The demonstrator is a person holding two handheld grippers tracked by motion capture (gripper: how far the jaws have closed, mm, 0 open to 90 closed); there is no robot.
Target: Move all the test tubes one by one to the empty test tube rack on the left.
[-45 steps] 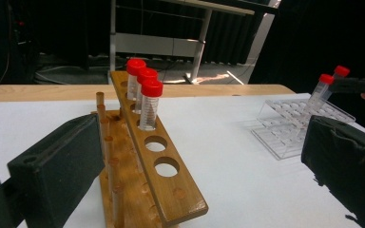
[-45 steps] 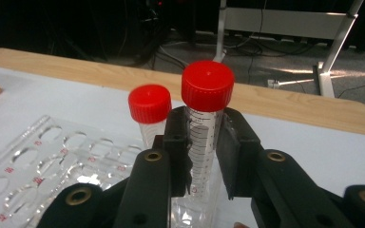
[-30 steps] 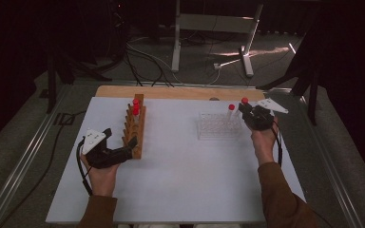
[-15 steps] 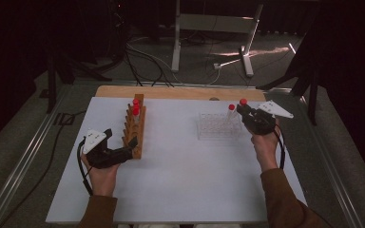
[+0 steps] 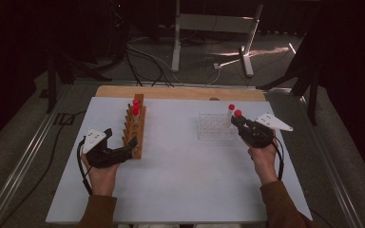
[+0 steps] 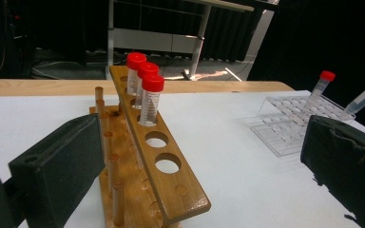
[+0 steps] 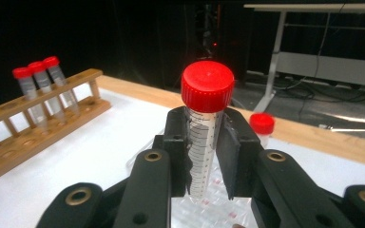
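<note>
One red-capped tube (image 7: pixel 203 137) is pinched upright between the jaws of the right gripper (image 5: pixel 240 124), and over the last second that hand has drifted a little off the far right corner of the clear plastic rack (image 5: pixel 215 126) toward the table's right edge, the tube riding with it. A second capped tube (image 5: pixel 230 113) stands in that clear rack. The left gripper (image 5: pixel 129 144) has stayed put, its jaws spread wide on either side of the near end of the wooden rack (image 6: pixel 158 156), not pressing it; three tubes (image 6: pixel 145 90) stand at that rack's far end. By the look of it, the lifted tube is clear of its slot and free to be carried across to an empty hole in the wooden rack.
</note>
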